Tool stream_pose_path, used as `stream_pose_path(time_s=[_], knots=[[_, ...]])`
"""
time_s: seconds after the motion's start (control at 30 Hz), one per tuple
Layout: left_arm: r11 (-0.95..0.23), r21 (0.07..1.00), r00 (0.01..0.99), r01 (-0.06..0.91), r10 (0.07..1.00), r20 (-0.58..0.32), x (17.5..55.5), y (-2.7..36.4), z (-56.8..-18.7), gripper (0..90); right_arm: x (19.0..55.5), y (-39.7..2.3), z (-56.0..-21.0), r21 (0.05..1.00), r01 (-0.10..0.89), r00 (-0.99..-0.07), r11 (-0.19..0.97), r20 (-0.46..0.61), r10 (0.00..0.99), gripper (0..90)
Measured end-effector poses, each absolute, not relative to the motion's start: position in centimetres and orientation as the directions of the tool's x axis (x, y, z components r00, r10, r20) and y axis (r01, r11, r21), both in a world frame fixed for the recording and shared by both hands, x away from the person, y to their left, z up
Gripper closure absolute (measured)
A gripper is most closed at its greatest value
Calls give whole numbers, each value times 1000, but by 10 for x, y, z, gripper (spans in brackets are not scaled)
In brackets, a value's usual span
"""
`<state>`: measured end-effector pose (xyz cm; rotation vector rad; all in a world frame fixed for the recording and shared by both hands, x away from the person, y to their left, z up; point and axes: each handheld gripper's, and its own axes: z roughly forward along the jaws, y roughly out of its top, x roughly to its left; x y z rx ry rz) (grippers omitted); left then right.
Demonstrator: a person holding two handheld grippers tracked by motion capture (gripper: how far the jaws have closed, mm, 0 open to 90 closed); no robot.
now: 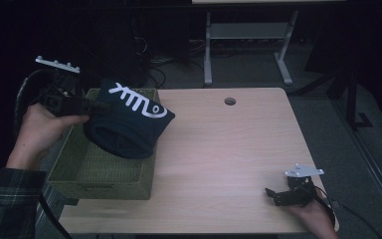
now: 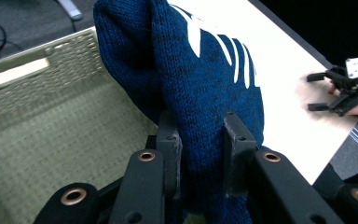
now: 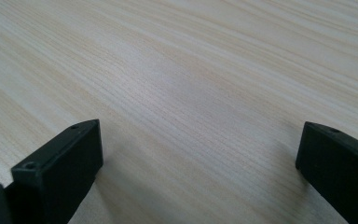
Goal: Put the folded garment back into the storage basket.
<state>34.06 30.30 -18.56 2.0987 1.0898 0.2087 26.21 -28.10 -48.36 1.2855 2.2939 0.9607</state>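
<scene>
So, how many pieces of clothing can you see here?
1. A blue knit garment with a white pattern hangs over the right rim of the green basket, pinched in the left gripper. More could lie under it inside the basket, where it blocks the view.

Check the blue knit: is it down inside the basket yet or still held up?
Held up. The left gripper has its jaws clamped on the blue knit, which hangs over the green basket and its right rim, not lying on the bottom.
</scene>
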Motion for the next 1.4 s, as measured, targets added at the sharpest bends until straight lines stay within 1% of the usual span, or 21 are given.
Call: stream_pose_path(time_s=[0.13,0.4,0.8,1.03,1.4], knots=[[-344,680,596,648,785,-171,339,316,-188,728,262,-281,-484,700,616,-533,362,31,846,2],[-316,669,552,673,816,-171,334,335,-198,728,262,-281,-484,700,615,-533,362,31,846,3],[-236,652,487,720,842,-233,332,358,-238,728,262,-281,-484,700,615,-533,362,31,845,3],[-203,642,456,739,852,-256,332,370,-254,729,262,-281,-484,701,615,-533,361,31,846,3],[-168,628,425,760,860,-284,331,374,-273,730,262,-281,-484,700,615,-533,362,31,846,3]])
